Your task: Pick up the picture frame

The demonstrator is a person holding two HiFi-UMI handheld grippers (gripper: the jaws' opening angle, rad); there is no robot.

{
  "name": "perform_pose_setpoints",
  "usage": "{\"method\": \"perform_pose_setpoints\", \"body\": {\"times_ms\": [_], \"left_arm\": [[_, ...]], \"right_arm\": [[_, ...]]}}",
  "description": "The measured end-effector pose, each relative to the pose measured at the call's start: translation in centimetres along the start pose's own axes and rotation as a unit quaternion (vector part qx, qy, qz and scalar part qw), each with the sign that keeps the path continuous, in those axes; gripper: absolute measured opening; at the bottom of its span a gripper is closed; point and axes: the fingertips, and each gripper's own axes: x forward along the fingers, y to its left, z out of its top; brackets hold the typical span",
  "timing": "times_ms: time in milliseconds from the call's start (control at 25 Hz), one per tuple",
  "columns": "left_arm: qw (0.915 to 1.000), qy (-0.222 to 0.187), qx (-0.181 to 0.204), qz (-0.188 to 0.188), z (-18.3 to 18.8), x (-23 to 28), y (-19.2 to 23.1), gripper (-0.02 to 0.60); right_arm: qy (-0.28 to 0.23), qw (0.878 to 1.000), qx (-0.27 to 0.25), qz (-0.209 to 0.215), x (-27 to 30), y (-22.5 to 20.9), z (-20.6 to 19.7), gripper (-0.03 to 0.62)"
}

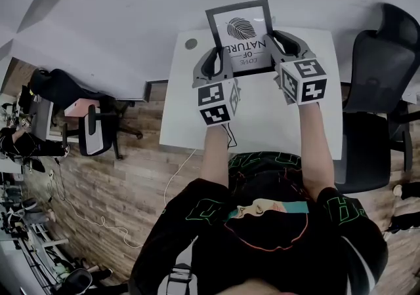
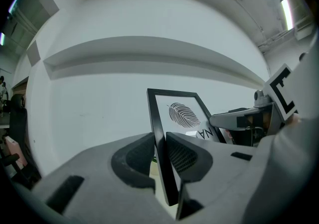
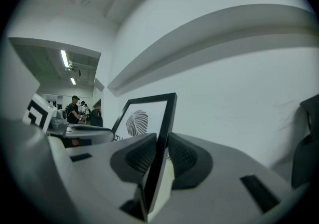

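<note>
Because the picture frame (image 1: 241,30) is thin and flat, it is held by both side edges, so that it cannot tip or spin. Its left edge is pinched between the jaws of the left gripper (image 2: 160,151). These jaws are closed to a small gap, just as wide as the black edge. The right edge is pinched the same way by the right gripper (image 3: 160,153). The frame is held over the far end of the white table (image 1: 262,117), close to the plain wall, and its leaf picture is turned toward the person. It looks lifted off the table, but its bottom edge is hidden by the grippers. The pick-up is judged done or nearly done. A black office chair (image 1: 387,58) is parked beside the table, well apart from the frame.
</note>
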Motion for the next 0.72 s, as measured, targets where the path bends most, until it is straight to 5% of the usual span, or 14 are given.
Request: {"method": "perform_pose_setpoints", "body": {"times_ms": [720], "left_arm": [[0.9999,0.007,-0.01,-0.004,-0.75,-0.56,-0.21,0.08]], "right_arm": [[0.009,1.0,-0.006,0.0,-0.39,0.27,-0.47,0.081]]}}
